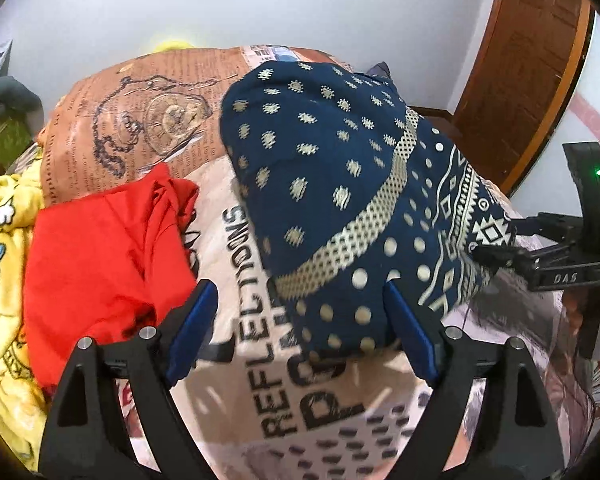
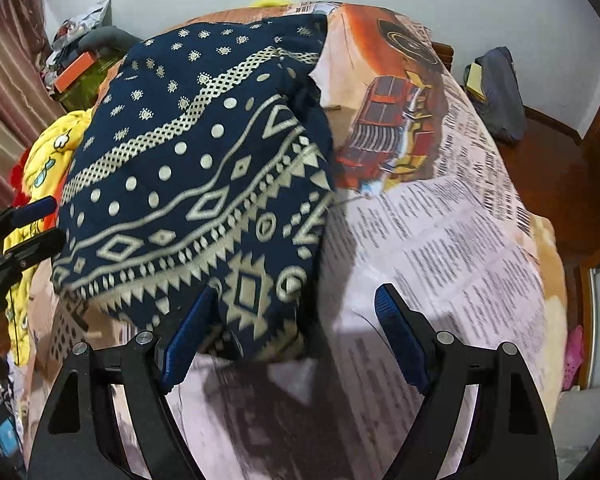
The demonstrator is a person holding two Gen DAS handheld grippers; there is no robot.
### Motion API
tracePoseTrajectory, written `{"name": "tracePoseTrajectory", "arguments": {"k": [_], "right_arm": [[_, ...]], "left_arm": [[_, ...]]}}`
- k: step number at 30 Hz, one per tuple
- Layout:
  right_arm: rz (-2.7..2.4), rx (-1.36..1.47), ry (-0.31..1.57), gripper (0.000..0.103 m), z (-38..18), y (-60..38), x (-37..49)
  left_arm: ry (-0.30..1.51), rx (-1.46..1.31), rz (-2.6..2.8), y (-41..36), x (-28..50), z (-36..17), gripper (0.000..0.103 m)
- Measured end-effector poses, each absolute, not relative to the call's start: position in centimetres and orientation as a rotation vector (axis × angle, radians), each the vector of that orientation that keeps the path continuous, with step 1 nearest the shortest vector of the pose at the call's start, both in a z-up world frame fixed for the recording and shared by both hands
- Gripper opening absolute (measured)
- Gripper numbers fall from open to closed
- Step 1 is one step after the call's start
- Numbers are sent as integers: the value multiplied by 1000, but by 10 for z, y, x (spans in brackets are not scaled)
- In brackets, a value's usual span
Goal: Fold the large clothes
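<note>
Newsprint-patterned bedspread (image 2: 440, 240) covers the bed; navy patterned garment (image 1: 340, 184) lies bunched on it; left claw (image 1: 300, 328) gapes wide, its near hem between the fingers, ungripped; right claw (image 2: 296, 332) equally wide, garment's corner at ten o'clock, nearer its left finger.

I see soft blue cloth (image 1: 340, 184) with pale dots ahead of my claws. Their pads (image 2: 400, 336) look like ridged blue plastic. The door (image 1: 528, 52) is shiny brown wood.
</note>
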State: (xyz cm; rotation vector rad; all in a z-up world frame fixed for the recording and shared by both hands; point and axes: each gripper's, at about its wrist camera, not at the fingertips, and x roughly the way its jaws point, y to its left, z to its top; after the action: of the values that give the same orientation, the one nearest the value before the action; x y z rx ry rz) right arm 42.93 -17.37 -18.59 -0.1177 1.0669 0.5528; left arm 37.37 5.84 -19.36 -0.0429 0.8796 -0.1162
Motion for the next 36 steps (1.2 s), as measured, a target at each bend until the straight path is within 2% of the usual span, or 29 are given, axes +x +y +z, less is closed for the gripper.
{"name": "tracePoseTrajectory", "arguments": {"k": [7, 12, 21, 28, 31, 33, 34, 36], "right_arm": [[604, -53, 1024, 80, -159, -187, 436], [648, 84, 1054, 80, -161, -184, 471], [764, 255, 1273, 80, -218, -166, 523], [839, 229, 1256, 82, -221, -144, 525], [853, 248, 1257, 77, -220, -138, 529], [884, 280, 1271, 60, -215, -132, 527], [877, 277, 1275, 59, -214, -130, 526], [871, 253, 1266, 46, -211, -124, 522]], "left_arm": [[851, -36, -62, 75, 373, -169, 85], [870, -226, -120, 93, 401, -161, 85], [1024, -573, -287, 101, 459, -213, 85], [1053, -725, -336, 104, 477, -245, 97], [1060, -788, -352, 105, 480, -253, 97], [1053, -779, -346, 103, 480, -252, 97], [1050, -767, -340, 101, 480, -250, 96], [1046, -748, -330, 98, 478, -247, 89]]}}
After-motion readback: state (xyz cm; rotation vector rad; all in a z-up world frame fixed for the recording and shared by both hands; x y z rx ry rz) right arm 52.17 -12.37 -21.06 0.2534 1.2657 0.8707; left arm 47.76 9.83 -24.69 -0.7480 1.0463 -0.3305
